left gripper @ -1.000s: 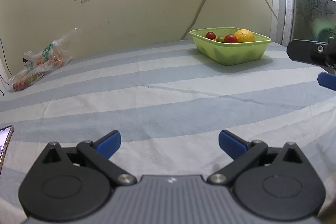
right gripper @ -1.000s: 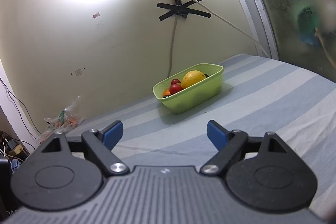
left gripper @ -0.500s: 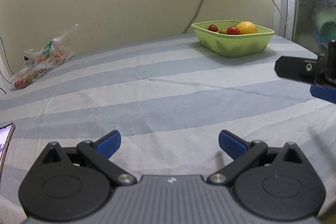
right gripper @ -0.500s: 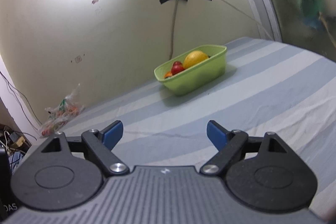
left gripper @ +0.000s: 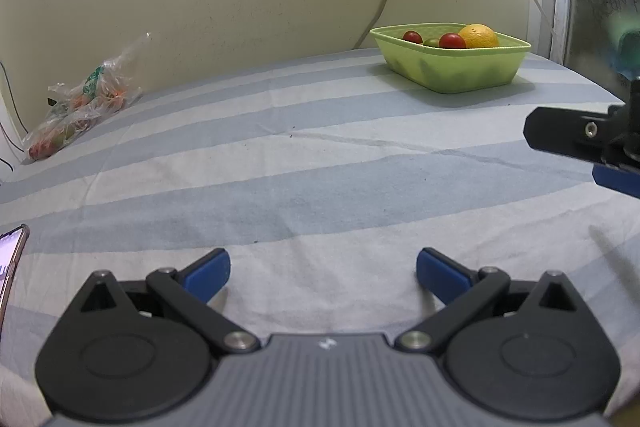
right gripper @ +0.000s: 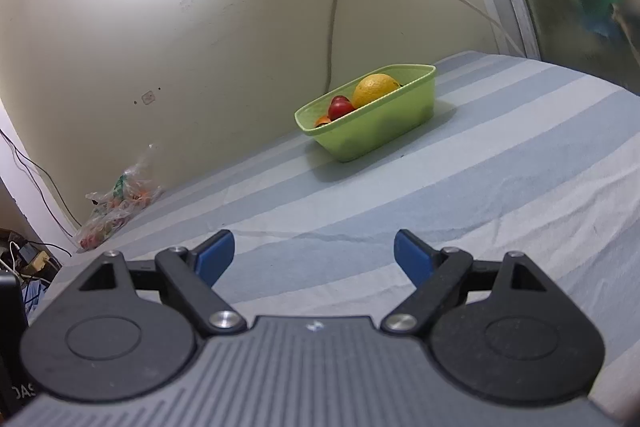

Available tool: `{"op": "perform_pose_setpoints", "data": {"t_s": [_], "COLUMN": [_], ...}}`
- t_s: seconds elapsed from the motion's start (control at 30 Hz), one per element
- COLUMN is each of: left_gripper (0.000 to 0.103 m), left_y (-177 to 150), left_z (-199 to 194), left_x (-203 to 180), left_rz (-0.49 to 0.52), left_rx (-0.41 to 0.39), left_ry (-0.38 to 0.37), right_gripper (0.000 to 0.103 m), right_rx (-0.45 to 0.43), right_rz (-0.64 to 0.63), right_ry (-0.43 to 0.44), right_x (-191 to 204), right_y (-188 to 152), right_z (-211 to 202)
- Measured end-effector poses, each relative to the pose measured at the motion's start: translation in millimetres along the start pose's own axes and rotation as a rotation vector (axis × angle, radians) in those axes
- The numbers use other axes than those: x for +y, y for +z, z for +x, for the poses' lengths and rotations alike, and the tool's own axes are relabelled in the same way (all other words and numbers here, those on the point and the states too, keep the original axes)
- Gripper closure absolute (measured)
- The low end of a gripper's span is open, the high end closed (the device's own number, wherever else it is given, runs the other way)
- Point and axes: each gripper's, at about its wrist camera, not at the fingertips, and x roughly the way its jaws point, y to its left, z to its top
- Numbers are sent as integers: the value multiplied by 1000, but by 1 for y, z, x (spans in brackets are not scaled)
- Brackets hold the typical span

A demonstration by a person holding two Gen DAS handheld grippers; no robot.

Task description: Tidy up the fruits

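Both grippers, left gripper (left gripper: 323, 269) and right gripper (right gripper: 314, 253), stayed wide open and empty; the right one had dipped, the green basket (right gripper: 384, 123) of fruit untouched at the far right.

One light-green plastic basket (left gripper: 460, 77) holds one large yellow-orange citrus fruit (left gripper: 479, 35), two small red tomatoes (left gripper: 452, 41) and one small green fruit (left gripper: 431, 42). One clear plastic bag of produce (left gripper: 76, 107). One phone (left gripper: 12, 259).

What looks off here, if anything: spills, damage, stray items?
One stray: a clear plastic bag of produce lies slumped against the wall at the far left of the striped sheet, well apart from the green basket, which sits upright with its fruit inside. Nothing spilled or visibly damaged.
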Motion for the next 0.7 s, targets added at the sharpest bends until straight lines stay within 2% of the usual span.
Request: {"op": "perform_pose_setpoints", "data": {"t_s": [0.7], "left_gripper": [0], "left_y": [-1], "left_z": [0], "left_x": [1], "left_rz": [4], "left_rx": [-5], "left_ry": [-2], "right_gripper": [14], "right_rx": [-12], "right_rz": [13], "right_ry": [-4], "right_x": [-3], "right_y": [1], "right_z": [-2]}}
